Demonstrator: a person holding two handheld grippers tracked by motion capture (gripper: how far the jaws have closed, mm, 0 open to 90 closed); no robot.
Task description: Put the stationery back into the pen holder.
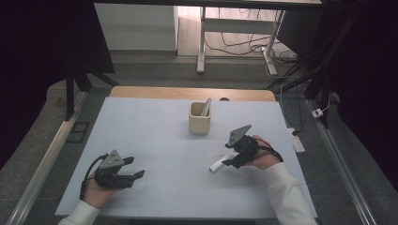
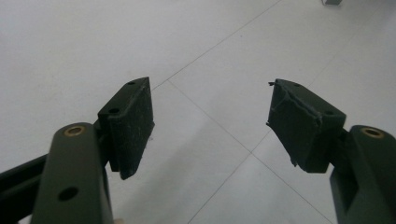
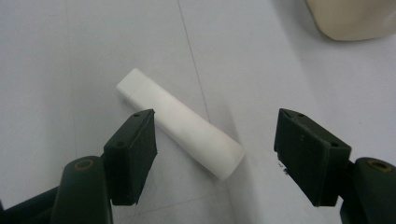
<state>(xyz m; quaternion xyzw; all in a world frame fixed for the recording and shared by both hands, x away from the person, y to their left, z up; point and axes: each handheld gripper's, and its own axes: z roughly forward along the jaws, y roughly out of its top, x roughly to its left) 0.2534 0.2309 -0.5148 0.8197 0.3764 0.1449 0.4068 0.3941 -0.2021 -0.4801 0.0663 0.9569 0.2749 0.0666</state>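
Observation:
A white tube (image 3: 180, 122) lies flat on the pale table; in the high view the tube (image 1: 218, 164) rests right of centre. My right gripper (image 1: 230, 160) hovers over its near end, and in the right gripper view the open jaws straddle that end (image 3: 212, 149) without the pads touching it. A beige square cup (image 1: 200, 118) stands upright at the table's middle back with a slim grey stick (image 1: 205, 107) leaning in it; its bottom corner (image 3: 355, 18) appears in the right gripper view. My left gripper (image 1: 140, 174) rests open at the front left over bare table, its pads (image 2: 133, 122) apart with nothing between.
The table mat (image 1: 155, 136) is pale with faint seams. A wooden edge (image 1: 187, 92) runs along the back. Cables and a power strip (image 1: 297, 140) lie on the floor to the right, and desk legs (image 1: 202, 47) stand beyond.

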